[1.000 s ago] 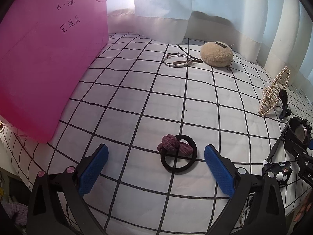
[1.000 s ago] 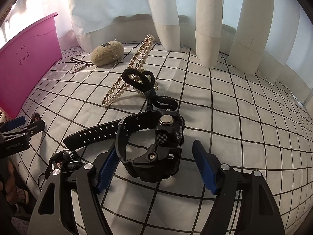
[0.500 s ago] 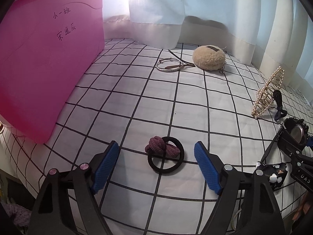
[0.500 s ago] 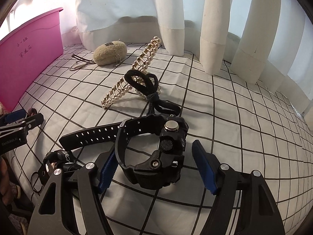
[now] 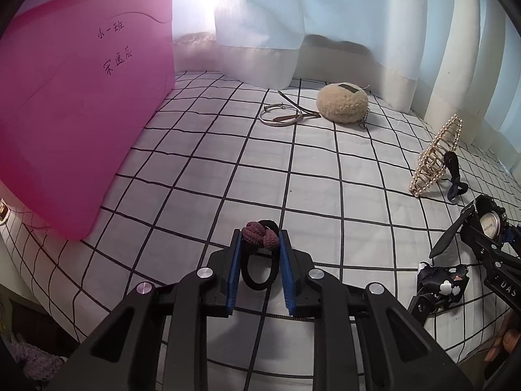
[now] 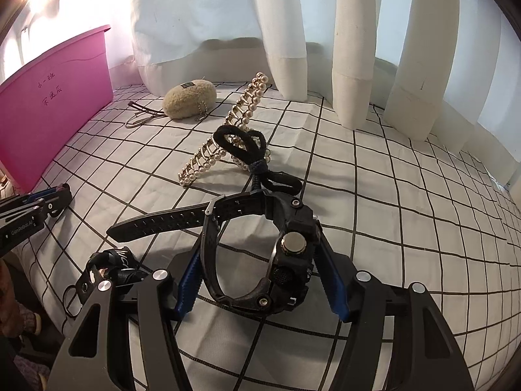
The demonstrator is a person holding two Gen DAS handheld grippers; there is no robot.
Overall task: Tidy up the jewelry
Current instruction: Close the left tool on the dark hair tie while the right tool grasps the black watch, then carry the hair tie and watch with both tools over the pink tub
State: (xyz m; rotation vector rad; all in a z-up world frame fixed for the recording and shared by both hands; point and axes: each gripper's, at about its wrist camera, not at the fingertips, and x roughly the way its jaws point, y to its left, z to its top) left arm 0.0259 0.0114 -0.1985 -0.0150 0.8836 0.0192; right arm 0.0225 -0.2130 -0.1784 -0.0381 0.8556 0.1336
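Now | checked cloth [image 5: 325, 176], curtains [image 6: 286, 16] behind | left hand-held gripper [image 5: 259, 244] closing on hair tie [image 5: 260, 254] | right hand-held gripper [image 6: 259, 270] closing round watch [image 6: 276, 260]

A black hair tie [image 5: 260, 268] with a knotted maroon fabric bobble at its far end lies on the white, black-gridded cloth, squeezed into a narrow oval between two blue pads. A chunky black wristwatch [image 6: 260, 257] rests on its side, buckled into a loop, its strap tail reaching out to the left and a round metal button on top of the case. Beyond it, a pearl-studded gold hair claw [image 6: 224, 143] stands tilted, with a black knotted hair tie [image 6: 250, 153] draped against it. Farther back lie a fluffy beige pouch [image 5: 342, 103] with a short chain and, just beside it, a thin silver bangle [image 5: 280, 116]. A dark floral scrunchie [image 5: 443, 282] lies near the watch. A pink bin [image 5: 81, 114] stands on the left.
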